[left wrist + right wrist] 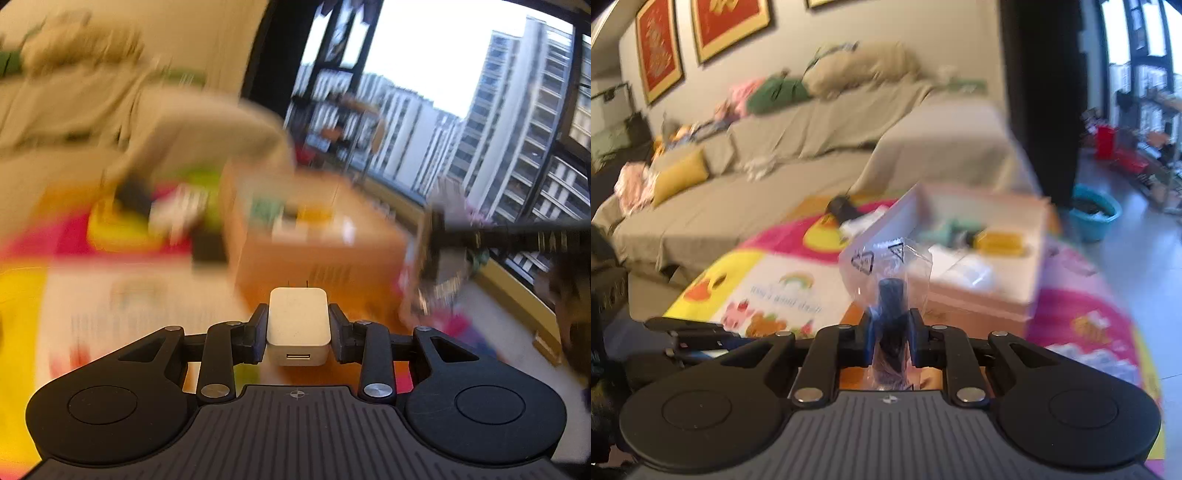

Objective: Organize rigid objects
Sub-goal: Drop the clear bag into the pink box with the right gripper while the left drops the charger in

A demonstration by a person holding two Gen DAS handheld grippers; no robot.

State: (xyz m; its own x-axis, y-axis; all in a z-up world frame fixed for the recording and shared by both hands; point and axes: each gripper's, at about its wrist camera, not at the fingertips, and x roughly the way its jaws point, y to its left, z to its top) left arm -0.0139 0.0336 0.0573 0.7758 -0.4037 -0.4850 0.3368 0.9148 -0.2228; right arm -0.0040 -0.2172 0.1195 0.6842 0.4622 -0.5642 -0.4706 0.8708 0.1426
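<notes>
In the left wrist view, the left gripper (297,326) pinched a white USB charger (297,321) short of the cardboard box (317,254). In the right wrist view, the right gripper (890,334) clamped a bagged black cylinder (892,317); its slick wrap might slip free.
</notes>
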